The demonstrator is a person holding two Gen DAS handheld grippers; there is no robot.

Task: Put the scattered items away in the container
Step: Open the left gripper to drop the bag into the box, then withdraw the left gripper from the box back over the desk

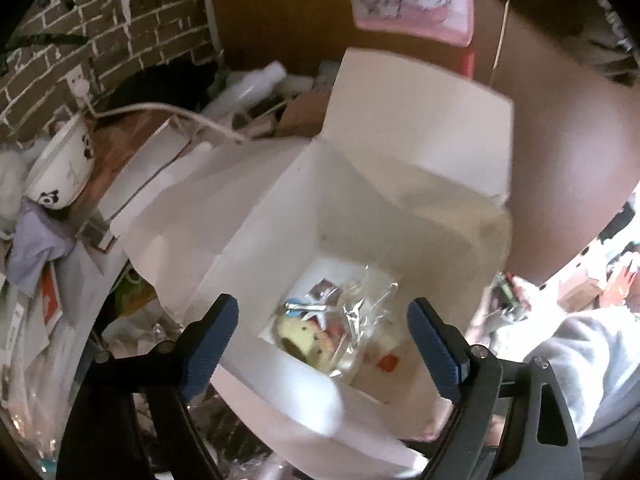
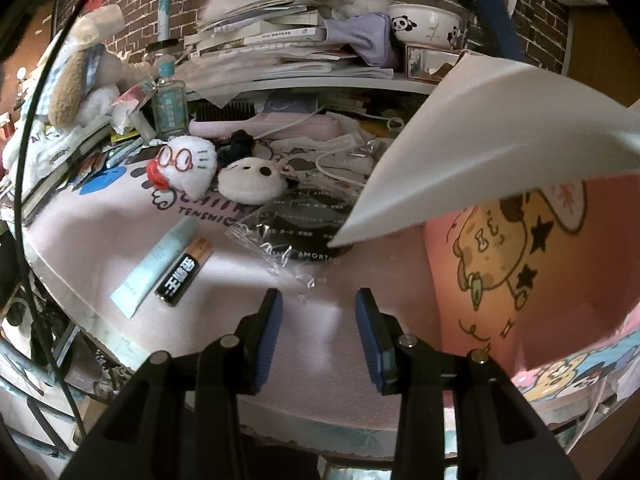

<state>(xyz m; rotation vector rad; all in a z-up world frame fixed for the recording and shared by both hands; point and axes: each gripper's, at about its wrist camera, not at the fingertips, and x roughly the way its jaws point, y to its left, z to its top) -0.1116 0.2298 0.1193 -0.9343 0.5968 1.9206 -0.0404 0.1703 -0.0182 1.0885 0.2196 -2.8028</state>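
Observation:
A white cardboard box [image 1: 280,208] with raised flaps fills the left wrist view; crinkled plastic packets [image 1: 340,316] and a small round toy lie on its bottom. My left gripper [image 1: 322,344] hangs open over the box mouth, nothing between its fingers. In the right wrist view my right gripper [image 2: 318,334] stands open above the pink desk mat [image 2: 352,280], holding nothing. Ahead lie a black battery [image 2: 184,272], a pale blue tube [image 2: 154,266], a clear plastic bag [image 2: 280,240], a white plush with red glasses [image 2: 184,168] and a round panda plush [image 2: 250,182]. The box's flap [image 2: 480,148] juts in from the right.
A pink cartoon-printed box [image 2: 520,264] sits at the right. At the back are stacked books [image 2: 280,40], a panda bowl [image 2: 428,24], a green bottle [image 2: 170,104], a pink hairbrush [image 2: 264,124] and white cables. The desk edge runs close under my right gripper. A person's grey sleeve [image 1: 592,364] shows at the right.

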